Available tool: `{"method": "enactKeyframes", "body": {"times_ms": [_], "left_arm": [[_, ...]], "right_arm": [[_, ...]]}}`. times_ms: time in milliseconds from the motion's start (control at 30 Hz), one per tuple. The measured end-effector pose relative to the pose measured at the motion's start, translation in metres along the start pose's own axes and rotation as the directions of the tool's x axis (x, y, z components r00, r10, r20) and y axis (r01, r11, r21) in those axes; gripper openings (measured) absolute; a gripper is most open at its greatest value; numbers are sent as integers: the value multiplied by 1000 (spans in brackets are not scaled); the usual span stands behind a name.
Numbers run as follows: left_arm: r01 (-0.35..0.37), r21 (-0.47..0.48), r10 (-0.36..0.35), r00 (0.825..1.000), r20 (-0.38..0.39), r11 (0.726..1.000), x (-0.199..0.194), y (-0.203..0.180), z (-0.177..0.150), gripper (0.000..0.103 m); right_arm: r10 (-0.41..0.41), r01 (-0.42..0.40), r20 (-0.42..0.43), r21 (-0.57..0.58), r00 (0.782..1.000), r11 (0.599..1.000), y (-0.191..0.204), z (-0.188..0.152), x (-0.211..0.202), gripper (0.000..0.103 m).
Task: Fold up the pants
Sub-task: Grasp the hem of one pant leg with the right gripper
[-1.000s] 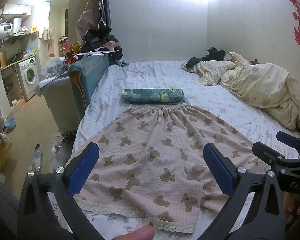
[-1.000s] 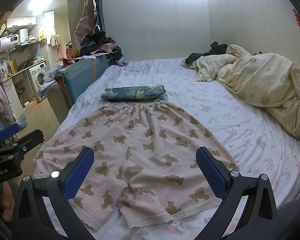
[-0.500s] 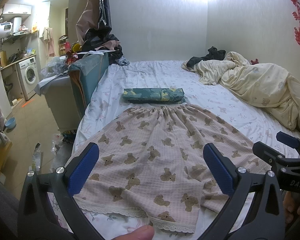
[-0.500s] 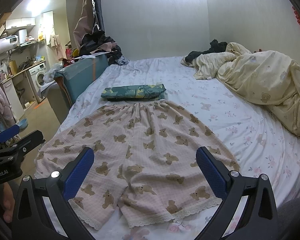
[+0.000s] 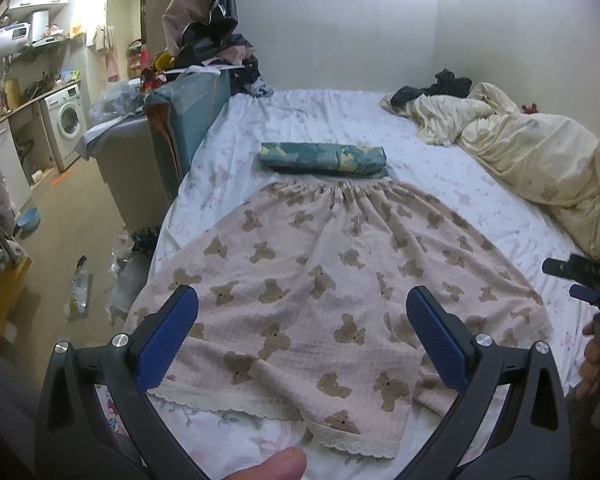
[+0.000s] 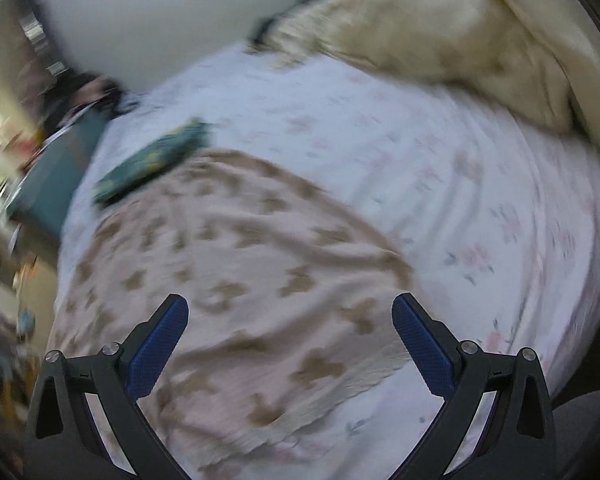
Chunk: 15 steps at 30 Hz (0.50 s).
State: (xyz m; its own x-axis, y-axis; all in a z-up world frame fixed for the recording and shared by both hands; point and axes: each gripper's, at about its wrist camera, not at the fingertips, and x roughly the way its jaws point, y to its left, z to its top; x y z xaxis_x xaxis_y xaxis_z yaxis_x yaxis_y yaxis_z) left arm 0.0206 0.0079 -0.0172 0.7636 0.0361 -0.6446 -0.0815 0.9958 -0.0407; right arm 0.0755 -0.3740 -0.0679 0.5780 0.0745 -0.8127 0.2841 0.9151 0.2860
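Pink shorts with brown bear print and lace hems (image 5: 324, 280) lie spread flat on the bed, waistband at the far end. They also show, blurred, in the right wrist view (image 6: 236, 288). My left gripper (image 5: 302, 330) is open and empty above the left leg's hem. My right gripper (image 6: 290, 338) is open and empty, tilted, above the right leg near its hem. The right gripper's tip also shows at the right edge of the left wrist view (image 5: 580, 276).
A folded green patterned cloth (image 5: 324, 158) lies just beyond the waistband. A crumpled cream duvet (image 5: 532, 160) fills the bed's right side. A teal box (image 5: 184, 120) and clutter stand left of the white floral sheet (image 5: 500, 208). The floor drops off left.
The right gripper has swung down and to the right, tilting toward the right leg; its view is motion-blurred. The left gripper has moved slightly closer to the hem.
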Motion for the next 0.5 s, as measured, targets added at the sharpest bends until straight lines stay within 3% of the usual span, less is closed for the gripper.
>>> {"method": "enactKeyframes", "body": {"times_ms": [167, 300, 433, 500], "left_arm": [[-9, -19, 8, 999, -46, 1000, 10, 4, 1, 102], [-21, -43, 19, 998, -61, 999, 13, 8, 1, 102], [-24, -50, 21, 997, -72, 998, 15, 9, 1, 102], [-25, -48, 22, 997, -69, 999, 15, 9, 1, 103]], "right_arm": [[-145, 155, -85, 129, 986, 979, -54, 16, 39, 103], [-204, 245, -189, 222, 960, 944, -92, 11, 67, 101], [-169, 242, -282, 248, 944, 938, -103, 1, 85, 84], [-164, 228, -281, 211, 945, 951, -96, 1, 86, 70]]}}
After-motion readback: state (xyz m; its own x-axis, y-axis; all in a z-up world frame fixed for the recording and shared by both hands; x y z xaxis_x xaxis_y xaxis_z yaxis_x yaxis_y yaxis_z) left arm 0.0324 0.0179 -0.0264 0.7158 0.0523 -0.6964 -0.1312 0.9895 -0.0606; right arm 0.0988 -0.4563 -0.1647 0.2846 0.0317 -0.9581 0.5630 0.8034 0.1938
